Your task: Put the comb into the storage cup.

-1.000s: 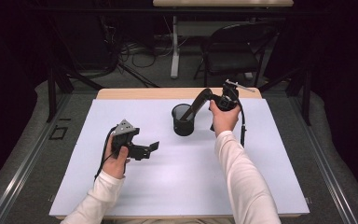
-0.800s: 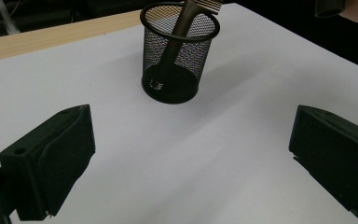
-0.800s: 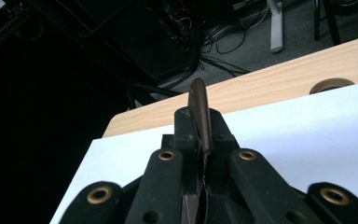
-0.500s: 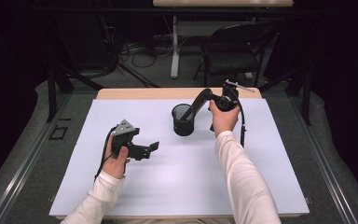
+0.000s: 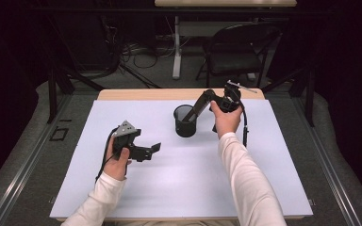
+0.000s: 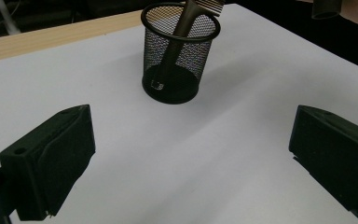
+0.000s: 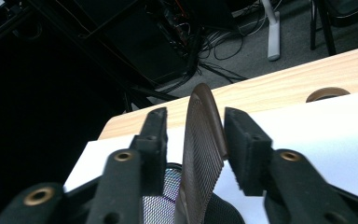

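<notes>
I take the black wire-mesh cylindrical cup [image 5: 185, 121] as my reference point. It stands upright on the white sheet [image 5: 179, 188] covering the light wooden table [image 5: 136, 94], toward the far edge of the sheet.

A brown plastic comb [image 6: 179, 35] stands in the cup, its handle end down on the cup's floor and its toothed end leaning out over the rim. In the right gripper view the comb [image 7: 203, 154] rises between the two black jaws with a visible gap on each side; neither pad presses on it. I record that these jaws have just been opening, with the comb between them but not gripped.

My right gripper [image 5: 202, 104] reaches to the cup's rim from the cup's right, its arm slanting down toward the comb's upper end. The right hand [image 5: 226, 120] holds it just right of the cup.

My left gripper [image 5: 153, 149] sits low over the sheet, well apart from the cup, on the cup's near left. In the left gripper view its jaws stand wide apart with nothing between them, aimed at the cup [image 6: 179, 53]. The left hand [image 5: 118, 160] holds it steady above the sheet.
</notes>
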Demonstrator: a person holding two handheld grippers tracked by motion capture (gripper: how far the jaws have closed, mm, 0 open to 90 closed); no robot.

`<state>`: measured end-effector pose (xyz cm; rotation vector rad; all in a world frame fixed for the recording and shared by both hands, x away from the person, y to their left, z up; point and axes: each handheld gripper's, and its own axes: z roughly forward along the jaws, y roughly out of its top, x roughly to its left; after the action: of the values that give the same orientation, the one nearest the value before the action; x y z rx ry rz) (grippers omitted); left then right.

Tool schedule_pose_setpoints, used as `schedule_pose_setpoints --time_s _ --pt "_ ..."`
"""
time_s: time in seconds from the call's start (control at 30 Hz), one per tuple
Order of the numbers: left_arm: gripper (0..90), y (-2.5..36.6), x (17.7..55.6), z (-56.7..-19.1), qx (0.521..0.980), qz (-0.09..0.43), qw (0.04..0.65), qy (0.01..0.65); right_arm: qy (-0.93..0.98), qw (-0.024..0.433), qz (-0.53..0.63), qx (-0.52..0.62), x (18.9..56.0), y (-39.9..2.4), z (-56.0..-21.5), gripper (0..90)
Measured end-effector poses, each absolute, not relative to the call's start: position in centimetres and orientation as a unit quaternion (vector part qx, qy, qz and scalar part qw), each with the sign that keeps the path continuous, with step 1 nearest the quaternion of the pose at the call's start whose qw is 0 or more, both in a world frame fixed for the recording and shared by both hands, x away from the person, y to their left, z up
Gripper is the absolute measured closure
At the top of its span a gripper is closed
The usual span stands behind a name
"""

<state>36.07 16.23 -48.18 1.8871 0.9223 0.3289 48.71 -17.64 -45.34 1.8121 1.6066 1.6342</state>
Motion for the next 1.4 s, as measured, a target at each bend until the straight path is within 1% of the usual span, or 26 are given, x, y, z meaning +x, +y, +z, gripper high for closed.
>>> schedule_pose_setpoints --time_s 0.13,0.37,0.53,0.93,1.07,1.2,1.4 --pt "0.7 16.3 36.1 -48.2 0.776 0.136 0.486 0.38 0.551 0.114 0.553 0.614 48.7 -17.6 -45.4 53.0" --pt "0.7 16.3 36.0 -48.1 0.775 0.136 0.486 0.38 0.564 0.133 0.545 0.606 48.7 -17.8 -45.4 43.9" --pt "0.7 16.3 36.1 -48.2 0.775 0.136 0.486 0.38 0.569 0.13 0.55 0.597 48.6 -17.8 -45.3 38.0" --pt "0.7 16.3 36.1 -48.2 0.775 0.135 0.486 0.38 0.592 0.144 0.544 0.578 48.2 -18.2 -44.9 36.3" --pt "0.7 16.4 36.2 -48.2 0.775 0.135 0.486 0.381 0.594 0.148 0.548 0.57 48.1 -18.3 -44.6 34.4" --pt "0.7 16.5 36.2 -48.2 0.774 0.135 0.486 0.383 0.6 0.165 0.548 0.56 47.8 -18.3 -44.3 34.4" --pt "0.7 16.5 36.2 -48.1 0.773 0.134 0.488 0.383 0.603 0.173 0.545 0.557 47.5 -18.6 -43.8 35.4"
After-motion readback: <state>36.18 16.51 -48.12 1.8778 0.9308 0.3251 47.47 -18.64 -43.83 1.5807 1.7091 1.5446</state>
